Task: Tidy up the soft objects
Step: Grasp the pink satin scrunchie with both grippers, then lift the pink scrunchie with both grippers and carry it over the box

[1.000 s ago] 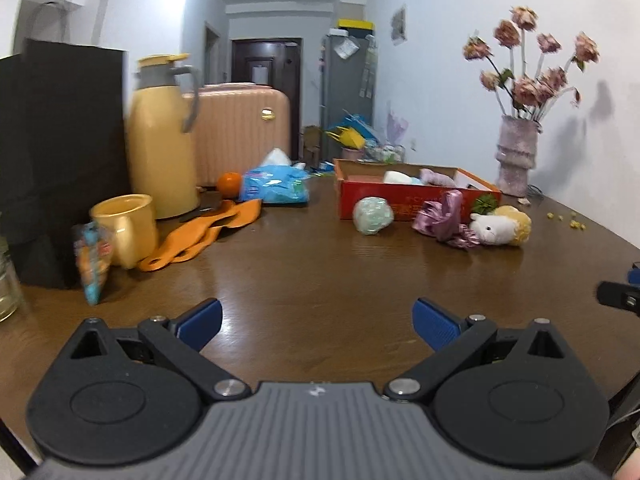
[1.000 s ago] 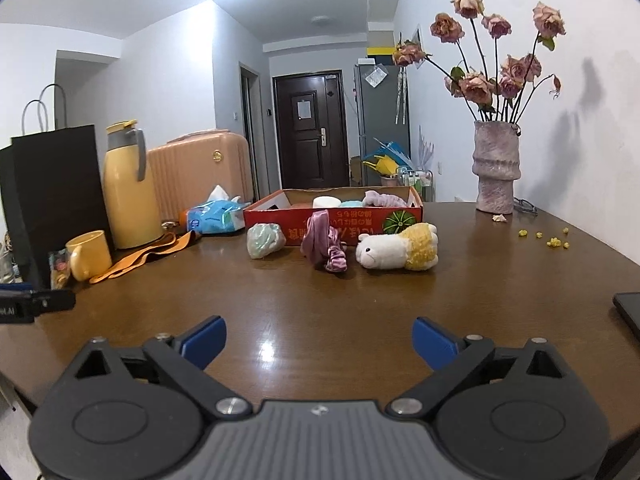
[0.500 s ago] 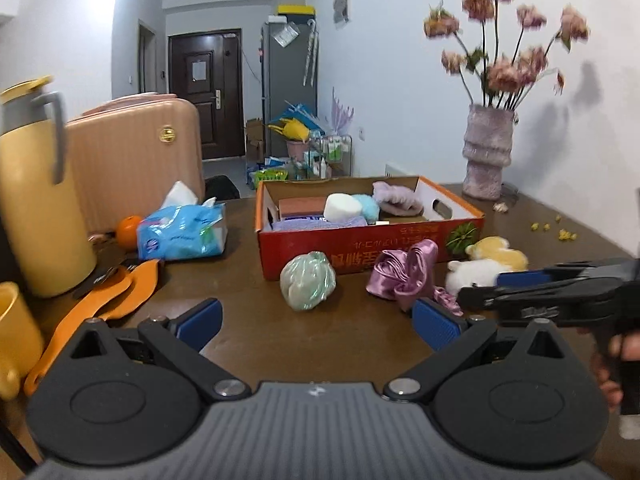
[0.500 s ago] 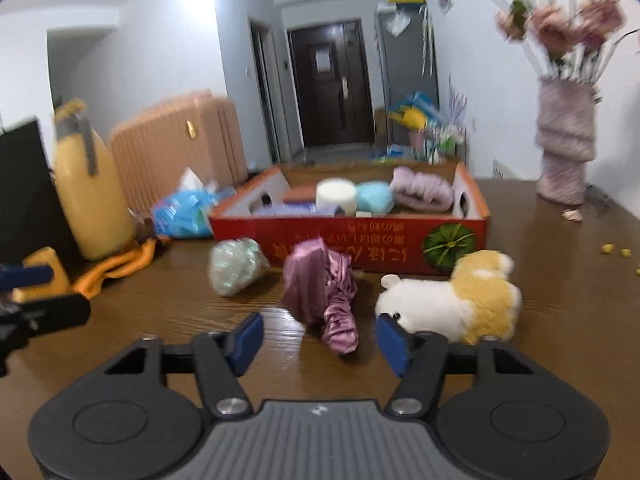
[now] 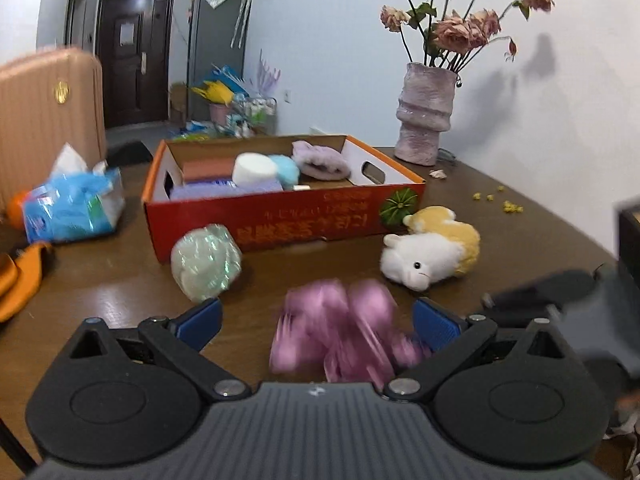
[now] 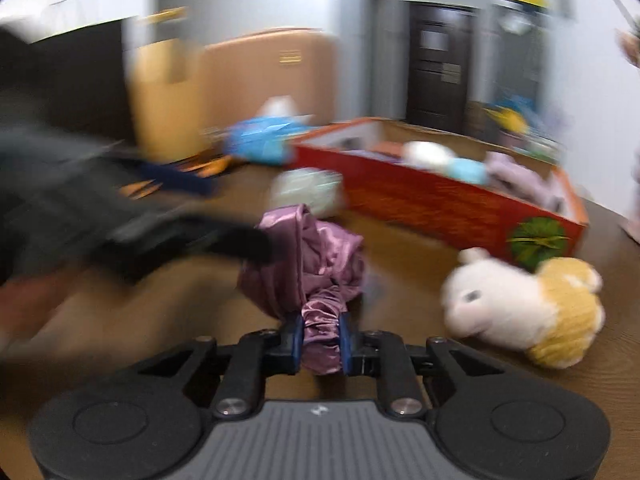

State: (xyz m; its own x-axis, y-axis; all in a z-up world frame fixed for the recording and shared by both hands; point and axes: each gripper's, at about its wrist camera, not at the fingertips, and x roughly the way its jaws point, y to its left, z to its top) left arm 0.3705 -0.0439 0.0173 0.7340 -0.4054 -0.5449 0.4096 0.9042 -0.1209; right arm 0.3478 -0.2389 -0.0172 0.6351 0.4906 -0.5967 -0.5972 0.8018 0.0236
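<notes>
The pink satin cloth [image 6: 308,264] is pinched on the table [image 6: 400,272] by the right gripper [image 6: 320,344], jaws just closed — the left gripper [image 5: 316,320] is held spread. A lift into the red box [image 6: 440,200] is called for next.

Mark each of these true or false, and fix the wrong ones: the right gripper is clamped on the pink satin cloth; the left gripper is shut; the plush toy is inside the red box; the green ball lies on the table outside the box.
1. The right gripper is clamped on the pink satin cloth. True; its jaws have just been closing and now pinch a fold.
2. The left gripper is shut. False; it is open, pads wide apart.
3. The plush toy is inside the red box. False; it lies on the table in front of the box.
4. The green ball lies on the table outside the box. True.
</notes>
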